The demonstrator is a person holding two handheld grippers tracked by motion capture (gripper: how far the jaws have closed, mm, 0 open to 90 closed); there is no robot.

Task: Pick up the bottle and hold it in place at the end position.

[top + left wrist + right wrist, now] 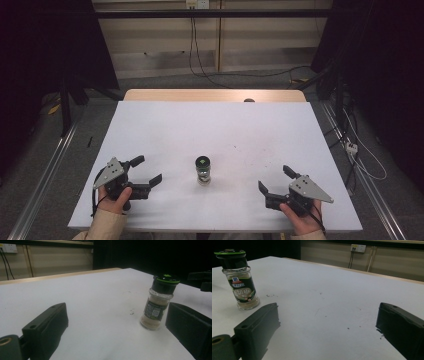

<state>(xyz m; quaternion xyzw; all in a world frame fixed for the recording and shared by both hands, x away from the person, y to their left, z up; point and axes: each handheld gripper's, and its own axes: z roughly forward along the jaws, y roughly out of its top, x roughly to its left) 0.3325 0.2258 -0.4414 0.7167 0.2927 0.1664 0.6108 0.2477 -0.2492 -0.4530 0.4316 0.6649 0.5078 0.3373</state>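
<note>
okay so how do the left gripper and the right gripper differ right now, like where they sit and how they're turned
The left gripper sits left of the spice jar, jaws aimed right and away; the right gripper sits right of it, jaws aimed left and away. In the left gripper view the jar stands near the right jaw; in the right gripper view it stands beyond the left jaw. Both are open, empty and clear of the jar.

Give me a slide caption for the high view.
Spice jar upright on white table between two open grippers.

Spice jar (203,170) upright on white table (215,130), between and well apart from both grippers. Left gripper (148,171) and right gripper (273,180), jaws spread wide with nothing between them, point inward toward the jar.
</note>
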